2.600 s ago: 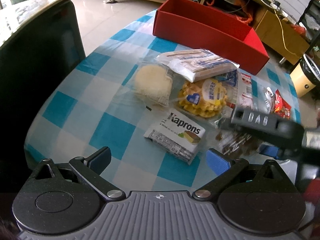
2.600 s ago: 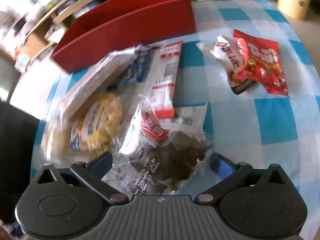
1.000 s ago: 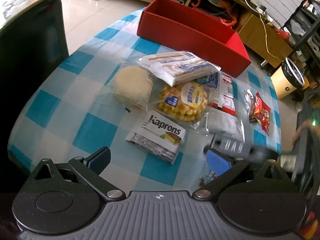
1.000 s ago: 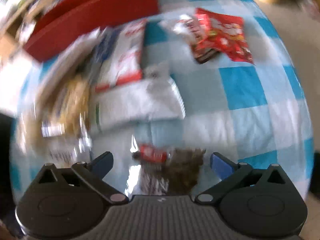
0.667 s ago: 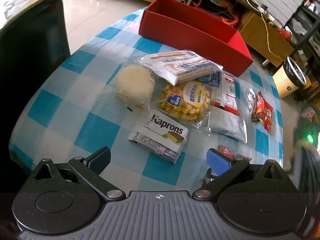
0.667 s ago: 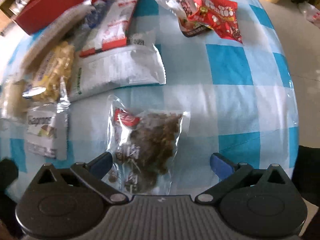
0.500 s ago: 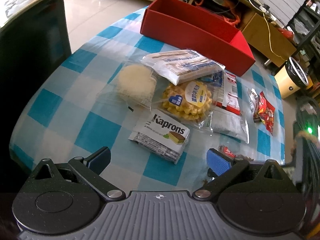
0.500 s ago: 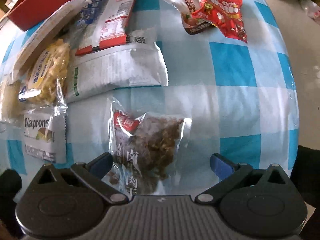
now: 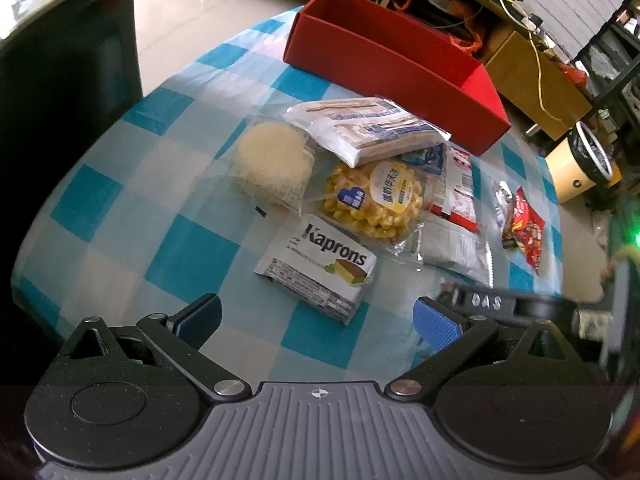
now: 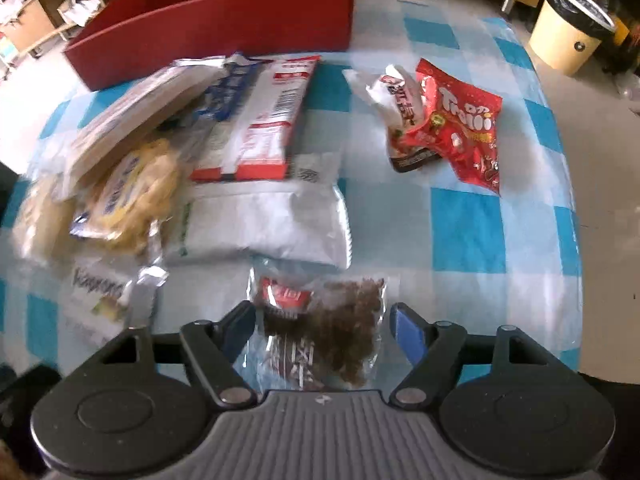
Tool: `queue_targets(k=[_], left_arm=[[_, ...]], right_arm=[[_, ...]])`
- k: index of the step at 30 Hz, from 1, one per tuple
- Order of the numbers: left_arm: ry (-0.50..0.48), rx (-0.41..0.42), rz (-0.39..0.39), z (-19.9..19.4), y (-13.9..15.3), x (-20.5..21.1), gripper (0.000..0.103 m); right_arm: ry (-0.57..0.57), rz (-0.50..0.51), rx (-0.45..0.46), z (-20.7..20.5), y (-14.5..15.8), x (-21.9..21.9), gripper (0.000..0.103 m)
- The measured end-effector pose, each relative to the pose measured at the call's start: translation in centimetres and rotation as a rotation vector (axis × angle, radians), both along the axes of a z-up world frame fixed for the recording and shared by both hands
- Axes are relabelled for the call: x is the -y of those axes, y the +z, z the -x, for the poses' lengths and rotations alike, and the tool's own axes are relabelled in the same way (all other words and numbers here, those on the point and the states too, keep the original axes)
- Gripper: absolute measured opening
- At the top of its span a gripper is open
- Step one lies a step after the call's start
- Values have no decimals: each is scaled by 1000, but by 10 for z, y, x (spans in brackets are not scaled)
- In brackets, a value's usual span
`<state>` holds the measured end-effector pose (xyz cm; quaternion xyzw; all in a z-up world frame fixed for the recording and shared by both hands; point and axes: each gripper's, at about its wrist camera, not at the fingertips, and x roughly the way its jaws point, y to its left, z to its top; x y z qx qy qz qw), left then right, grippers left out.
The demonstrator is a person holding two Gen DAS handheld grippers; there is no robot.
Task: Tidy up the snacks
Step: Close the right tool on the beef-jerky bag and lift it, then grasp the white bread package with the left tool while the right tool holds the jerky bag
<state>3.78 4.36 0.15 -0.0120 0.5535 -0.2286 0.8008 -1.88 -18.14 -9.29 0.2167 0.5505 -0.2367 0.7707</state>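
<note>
A clear bag of dark dried meat [image 10: 340,320] lies on the blue-checked tablecloth [image 10: 468,232] between the fingers of my right gripper [image 10: 322,324]. Its jaws are closing, with the pads at the bag's two edges. My left gripper [image 9: 318,316] hangs open and empty over the table's near side, just short of the Kaprons pack [image 9: 320,264]. The long red box [image 9: 392,64] stands open at the far edge. In the left wrist view the right gripper's black body [image 9: 484,302] shows low on the right.
Ahead lie a round cake [image 9: 272,164], a yellow waffle pack [image 9: 372,200], a wafer pack [image 9: 368,128], a white pouch [image 10: 260,224], a red-and-white pack [image 10: 272,120] and a red Trolli bag [image 10: 460,120]. A tan bin [image 10: 568,36] stands beyond the table.
The right gripper's jaws have come in from wide open to the edges of the dried-meat bag, and its view has swung toward the red box. The left gripper stayed put.
</note>
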Motion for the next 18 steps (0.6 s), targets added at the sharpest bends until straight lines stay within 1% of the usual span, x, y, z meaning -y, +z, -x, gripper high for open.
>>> queue_targets(k=[2, 4, 5, 6, 7, 8, 9, 10, 11, 12, 13, 14, 15, 17, 18], left_arm=[[0, 5, 2, 0, 1, 0, 103], [1, 3, 8, 0, 2, -1, 103], [0, -1, 11, 0, 1, -1, 103], [-2, -1, 11, 0, 1, 0, 103], [-5, 2, 8, 1, 2, 0, 103], [-4, 5, 6, 0, 2, 0, 103], [-1, 5, 6, 0, 2, 0, 103], [3, 3, 8, 0, 2, -1, 103], [8, 3, 9, -1, 2, -2, 103], [12, 4, 7, -1, 2, -2, 103], [14, 6, 2, -1, 1, -1, 103], [12, 5, -3, -1, 0, -1, 103], [9, 4, -10, -1, -1, 0, 103], [10, 8, -19, -1, -2, 1, 103], [13, 11, -22, -1, -2, 1, 103]], right_arm=[[-59, -50, 3, -1, -3, 8, 76], [-46, -48, 19, -2, -3, 2, 79], [-27, -26, 11, -4, -6, -5, 79], [-3, 7, 9, -4, -10, -12, 85], [25, 46, 13, -5, -13, -18, 93], [42, 75, 18, -6, -16, -22, 98], [23, 73, 8, -5, -17, -19, 100], [-6, 36, 5, -3, -17, -14, 101], [-40, -7, 16, -2, -16, -7, 101], [-63, -34, 51, 2, -12, -4, 100], [-44, -31, 54, 0, -12, -2, 99], [15, 21, 11, -4, -14, -8, 99], [53, 61, 26, -2, -14, -14, 99], [88, 66, 54, 7, -14, -15, 94], [109, 66, 60, 13, -11, -15, 88]])
